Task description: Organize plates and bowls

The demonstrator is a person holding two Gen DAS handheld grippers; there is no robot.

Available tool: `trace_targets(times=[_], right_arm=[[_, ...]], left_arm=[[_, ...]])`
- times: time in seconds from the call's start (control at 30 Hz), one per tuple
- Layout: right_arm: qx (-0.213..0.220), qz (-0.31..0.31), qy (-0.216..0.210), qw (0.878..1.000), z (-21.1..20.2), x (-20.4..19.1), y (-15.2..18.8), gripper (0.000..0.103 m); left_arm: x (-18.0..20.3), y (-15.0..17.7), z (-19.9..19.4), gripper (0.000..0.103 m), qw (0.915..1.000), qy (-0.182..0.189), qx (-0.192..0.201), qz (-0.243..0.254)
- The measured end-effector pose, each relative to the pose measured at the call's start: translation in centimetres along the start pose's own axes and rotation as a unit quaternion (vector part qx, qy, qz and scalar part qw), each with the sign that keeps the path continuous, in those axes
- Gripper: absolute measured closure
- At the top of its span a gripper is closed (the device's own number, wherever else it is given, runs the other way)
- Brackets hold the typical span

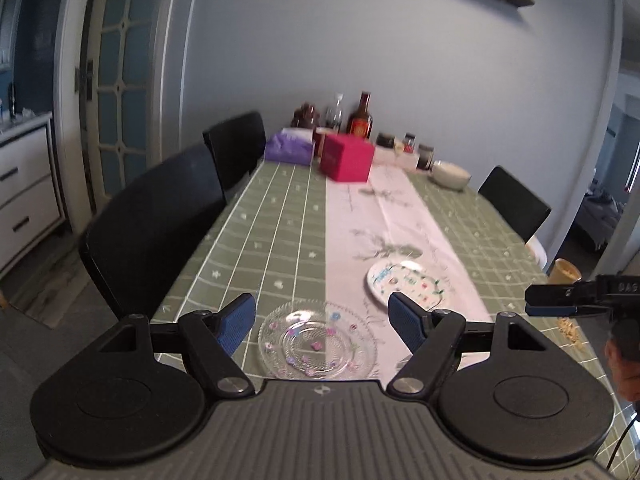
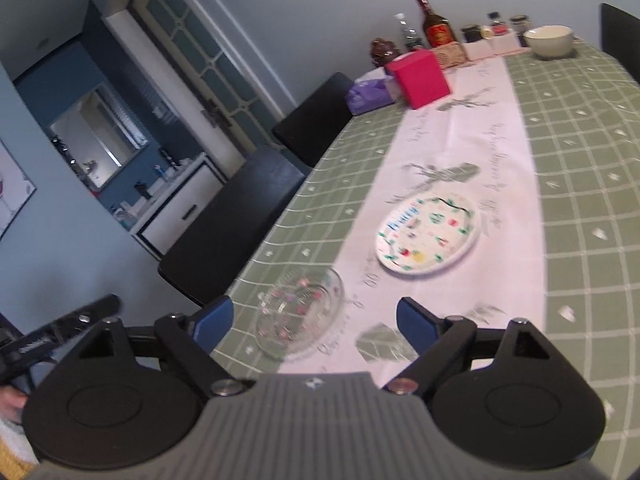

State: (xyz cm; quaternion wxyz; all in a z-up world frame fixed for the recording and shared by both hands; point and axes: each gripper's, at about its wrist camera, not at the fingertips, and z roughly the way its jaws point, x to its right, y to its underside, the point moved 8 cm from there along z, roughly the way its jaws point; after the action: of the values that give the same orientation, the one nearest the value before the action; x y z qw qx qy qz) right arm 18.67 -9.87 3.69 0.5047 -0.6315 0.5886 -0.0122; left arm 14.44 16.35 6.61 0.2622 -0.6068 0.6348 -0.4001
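Apparently both approaching: left gripper [image 1: 322,318] wide, empty, framing glass plate [image 1: 317,340] at near table edge; right gripper [image 2: 314,322] wide, empty. Painted plate [image 2: 427,233] sits on runner, bowl [image 2: 549,41] far end.

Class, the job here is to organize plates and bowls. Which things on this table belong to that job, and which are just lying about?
Belong to the job:
glass plate
painted plate
white bowl

Just lying about:
pink box
purple tissue pack
brown bottle
jars
crumbs
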Motion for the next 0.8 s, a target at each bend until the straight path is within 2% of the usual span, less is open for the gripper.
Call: trace_targets(times=[0.13, 0.27, 0.33, 0.37, 0.43, 0.57, 0.67, 0.73, 0.8], right_arm=[[-0.03, -0.007, -0.012, 0.999, 3.6, -0.5, 0.0, 0.02], [-0.056, -0.035, -0.011, 0.998, 6.2, -0.9, 0.6, 0.024], [-0.07, -0.034, -0.009, 0.997, 7.5, -0.6, 0.9, 0.028], [-0.078, -0.031, -0.007, 0.996, 8.3, -0.3, 1.0, 0.03], [-0.093, -0.026, 0.005, 0.995, 10.0, 0.4, 1.1, 0.041], [-0.103, -0.016, 0.006, 0.994, 12.5, 1.2, 1.2, 0.049], [-0.111, -0.01, 0.004, 0.994, 14.4, 1.8, 1.3, 0.056], [-0.117, -0.007, 0.005, 0.993, 15.6, 2.4, 1.3, 0.07], [-0.119, 0.003, 0.004, 0.993, 16.3, 2.9, 1.4, 0.072]], left_arm=[[-1.4, 1.1, 3.9, 0.017, 0.9991, 0.024, -0.036, -0.003], [-2.6, 3.1, 7.3, 0.02, 0.9936, 0.013, -0.11, -0.019], [-3.2, 3.8, 8.9, 0.02, 0.9907, 0.015, -0.134, -0.018], [-3.5, 4.1, 9.6, 0.021, 0.9898, 0.014, -0.14, -0.019], [-4.0, 4.7, 11.1, 0.026, 0.9883, 0.007, -0.151, -0.018], [-4.7, 5.3, 13.1, 0.029, 0.9867, -0.005, -0.162, 0.005], [-5.5, 5.1, 14.4, 0.033, 0.9857, -0.011, -0.168, -0.013], [-6.0, 5.1, 15.1, 0.039, 0.9845, -0.014, -0.174, -0.02], [-6.5, 5.3, 15.8, 0.045, 0.9826, -0.017, -0.182, -0.03]])
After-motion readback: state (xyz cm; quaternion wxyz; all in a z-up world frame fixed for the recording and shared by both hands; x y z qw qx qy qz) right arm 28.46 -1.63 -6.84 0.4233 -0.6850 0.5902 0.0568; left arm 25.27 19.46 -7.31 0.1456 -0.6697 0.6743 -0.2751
